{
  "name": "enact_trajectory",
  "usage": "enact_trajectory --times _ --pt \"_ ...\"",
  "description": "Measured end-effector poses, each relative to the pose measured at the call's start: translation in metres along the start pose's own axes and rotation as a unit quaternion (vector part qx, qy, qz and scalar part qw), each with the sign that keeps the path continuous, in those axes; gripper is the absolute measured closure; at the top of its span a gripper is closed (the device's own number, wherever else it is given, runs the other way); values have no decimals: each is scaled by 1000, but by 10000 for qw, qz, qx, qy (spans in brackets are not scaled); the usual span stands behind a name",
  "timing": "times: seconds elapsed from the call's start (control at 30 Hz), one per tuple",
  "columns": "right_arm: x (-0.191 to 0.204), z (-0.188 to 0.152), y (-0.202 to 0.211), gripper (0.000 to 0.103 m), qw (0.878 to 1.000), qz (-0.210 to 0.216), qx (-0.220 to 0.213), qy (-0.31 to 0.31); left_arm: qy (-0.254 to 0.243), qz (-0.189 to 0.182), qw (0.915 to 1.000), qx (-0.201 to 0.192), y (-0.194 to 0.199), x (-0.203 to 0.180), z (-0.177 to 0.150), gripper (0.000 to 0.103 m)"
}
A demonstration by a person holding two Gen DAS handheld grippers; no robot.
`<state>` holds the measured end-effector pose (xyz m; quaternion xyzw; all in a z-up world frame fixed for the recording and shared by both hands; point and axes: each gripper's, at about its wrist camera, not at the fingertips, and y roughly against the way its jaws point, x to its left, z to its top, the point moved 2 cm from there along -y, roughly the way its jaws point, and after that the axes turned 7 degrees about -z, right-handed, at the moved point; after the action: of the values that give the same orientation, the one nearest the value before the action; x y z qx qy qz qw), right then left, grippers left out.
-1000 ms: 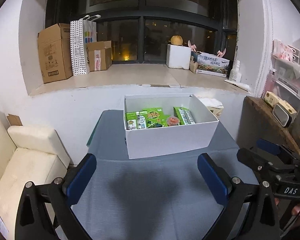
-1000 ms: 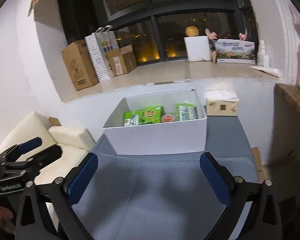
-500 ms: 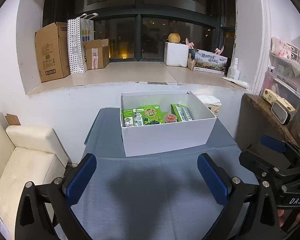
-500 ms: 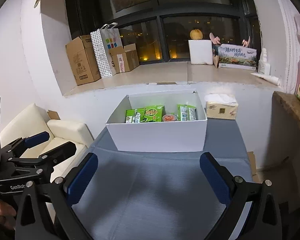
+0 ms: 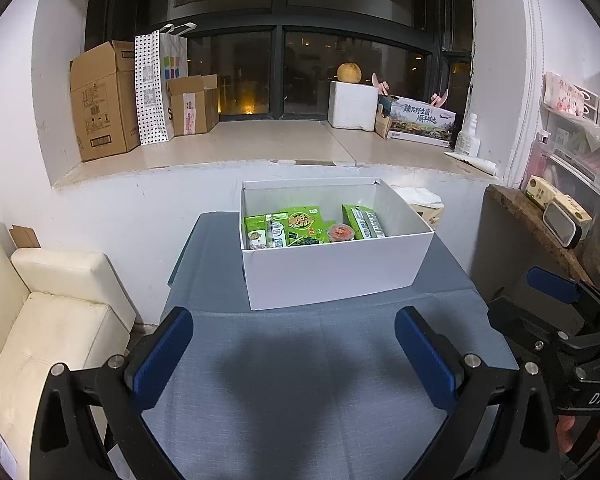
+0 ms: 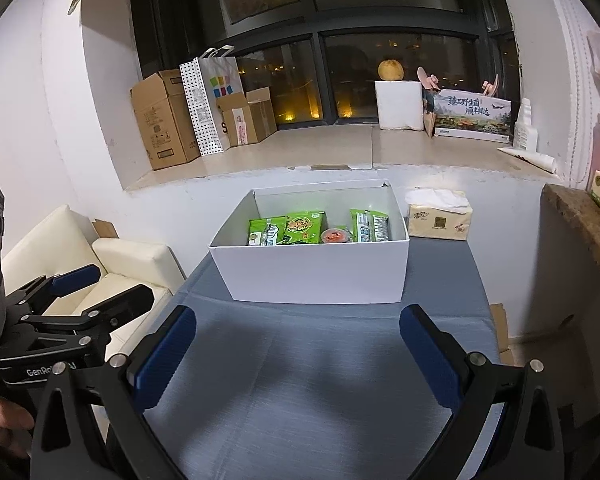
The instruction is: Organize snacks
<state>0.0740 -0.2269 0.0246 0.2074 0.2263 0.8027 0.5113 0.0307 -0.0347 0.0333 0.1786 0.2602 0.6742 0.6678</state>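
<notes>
A white open box [image 5: 332, 276] [image 6: 316, 276] stands at the far end of a grey-blue table [image 5: 292, 380] [image 6: 300, 380]. Inside it lie green snack packets [image 5: 300, 224] [image 6: 304, 226], a green-and-white packet [image 5: 364, 220] [image 6: 370, 224] and a small red-topped cup [image 5: 340, 232] [image 6: 334, 235]. My left gripper [image 5: 296, 356] hangs open over the near table, nothing between its blue pads. My right gripper [image 6: 300, 360] is open too, empty, well short of the box. Each view shows the other gripper at its side edge: the right one [image 5: 556, 300] and the left one [image 6: 84, 292].
A cream sofa [image 5: 48, 320] stands left of the table. A tissue pack [image 6: 440, 220] lies right of the box. Cardboard boxes [image 5: 104, 100], a dotted bag [image 5: 156, 84] and a white foam box [image 5: 352, 106] line the window sill. A dark counter [image 5: 532, 220] is on the right.
Both grippers have risen and pulled back a little, so the box sits lower and smaller in both views. Both stay open and empty.
</notes>
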Motion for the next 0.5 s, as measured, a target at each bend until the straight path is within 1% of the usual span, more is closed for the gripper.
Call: enact_trajectory --times 0.5 --pt "-3 0 -2 0 10000 -14 19 -37 -20 -21 10000 -4 0 -2 0 0"
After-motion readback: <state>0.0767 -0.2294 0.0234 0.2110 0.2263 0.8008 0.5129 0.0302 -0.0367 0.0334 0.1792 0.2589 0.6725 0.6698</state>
